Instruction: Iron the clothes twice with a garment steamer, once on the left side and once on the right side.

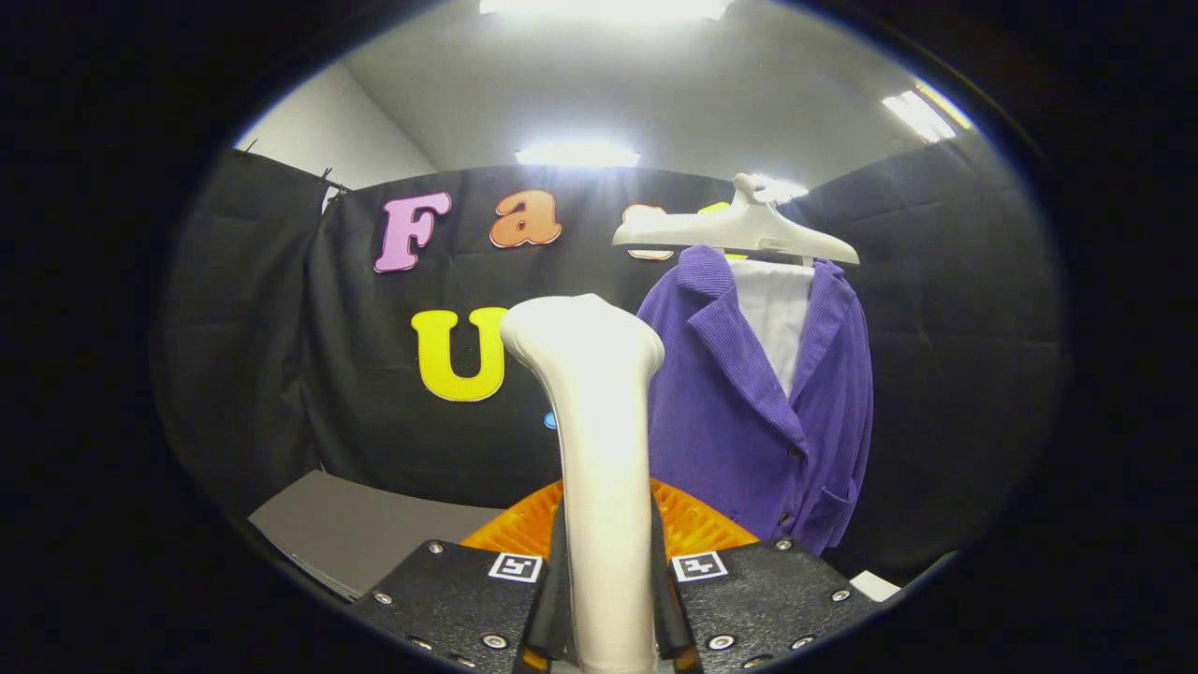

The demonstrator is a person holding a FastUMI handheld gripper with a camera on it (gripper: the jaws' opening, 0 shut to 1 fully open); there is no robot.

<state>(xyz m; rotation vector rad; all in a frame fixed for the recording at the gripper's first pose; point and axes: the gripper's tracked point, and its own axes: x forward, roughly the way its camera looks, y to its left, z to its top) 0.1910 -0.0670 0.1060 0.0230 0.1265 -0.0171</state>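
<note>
While the gripper (608, 637) is clamping both fingers on the steamer (599, 449), its head is standing upright, short of the jacket (749, 412) hanging beyond on its hanger (739, 229); next, seemingly, reaching a side.

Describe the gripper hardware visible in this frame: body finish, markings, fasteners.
The gripper has two black, textured, angular plates, one per finger, each studded with round silver screws. Each plate carries a small square black-and-white fiducial tag near its inner front corner. No cables, hand or sleeve can be made out.
</note>
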